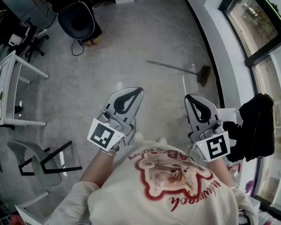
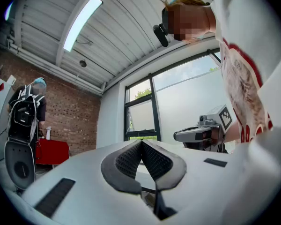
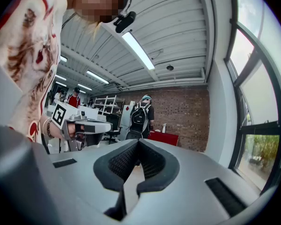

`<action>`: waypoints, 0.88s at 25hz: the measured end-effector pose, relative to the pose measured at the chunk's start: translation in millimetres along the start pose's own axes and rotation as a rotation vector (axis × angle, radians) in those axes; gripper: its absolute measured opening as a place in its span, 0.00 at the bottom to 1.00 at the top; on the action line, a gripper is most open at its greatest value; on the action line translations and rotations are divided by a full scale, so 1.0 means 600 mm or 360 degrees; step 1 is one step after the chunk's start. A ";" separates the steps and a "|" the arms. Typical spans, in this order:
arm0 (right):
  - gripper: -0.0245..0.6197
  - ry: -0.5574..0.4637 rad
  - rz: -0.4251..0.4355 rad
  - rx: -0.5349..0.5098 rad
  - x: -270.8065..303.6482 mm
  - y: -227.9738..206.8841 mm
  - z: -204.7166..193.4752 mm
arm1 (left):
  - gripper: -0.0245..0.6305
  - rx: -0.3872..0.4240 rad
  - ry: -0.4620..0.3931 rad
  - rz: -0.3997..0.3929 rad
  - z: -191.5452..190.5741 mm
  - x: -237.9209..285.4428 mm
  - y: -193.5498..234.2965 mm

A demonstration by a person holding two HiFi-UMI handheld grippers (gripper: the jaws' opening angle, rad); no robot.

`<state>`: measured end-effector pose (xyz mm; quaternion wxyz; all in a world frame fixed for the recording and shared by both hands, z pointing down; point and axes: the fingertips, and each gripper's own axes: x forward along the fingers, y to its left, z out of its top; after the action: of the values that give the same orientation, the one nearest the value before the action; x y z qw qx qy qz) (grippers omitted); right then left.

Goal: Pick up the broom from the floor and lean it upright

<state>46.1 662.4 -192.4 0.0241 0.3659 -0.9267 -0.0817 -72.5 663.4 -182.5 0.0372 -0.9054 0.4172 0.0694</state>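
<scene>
Closest in, the person's cream T-shirt with a red print (image 1: 171, 182) fills the bottom of the head view, and both hands hold their tools out over the grey concrete floor (image 1: 126, 55). The left gripper (image 1: 138, 91), white-shelled with black ribbed pads, has its jaws pressed tip to tip with nothing between them. The right gripper (image 1: 188, 98), of the same make, is likewise fully closed and empty. Just right of it a black bundle of cloth (image 1: 255, 125) sits by the dark-framed window (image 1: 253, 22). Further out the broom (image 1: 178, 68), a thin grey pole with a brown bristle head, lies flat near the floor's right edge, below the window wall and well apart from both grippers. Farthest, a black round chair (image 1: 77, 20) stands toward the floor's far left corner.
</scene>
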 end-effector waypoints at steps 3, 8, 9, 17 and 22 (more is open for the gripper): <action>0.08 0.0058 0.0005 -0.0042 -0.026 -0.009 -0.028 | 0.06 -0.0015 0.0014 0.0031 -0.009 0.012 -0.009; 0.08 0.0124 0.0012 0.0089 -0.056 -0.022 -0.063 | 0.06 -0.0011 0.0031 0.0012 -0.013 0.021 -0.040; 0.08 0.0128 0.0006 0.0090 -0.056 -0.023 -0.064 | 0.06 0.0002 0.0048 0.0004 -0.016 0.019 -0.042; 0.08 0.0023 -0.0041 0.0079 -0.048 -0.012 -0.049 | 0.06 0.0020 0.0059 -0.0001 -0.016 0.005 -0.025; 0.08 -0.0014 -0.0072 0.0157 -0.024 -0.006 -0.044 | 0.06 0.0041 0.0059 -0.0032 -0.013 -0.011 -0.009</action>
<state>61.7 666.0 -167.0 0.0002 0.3873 -0.9212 -0.0380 -72.0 671.1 -173.7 0.0419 -0.9100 0.4097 0.0470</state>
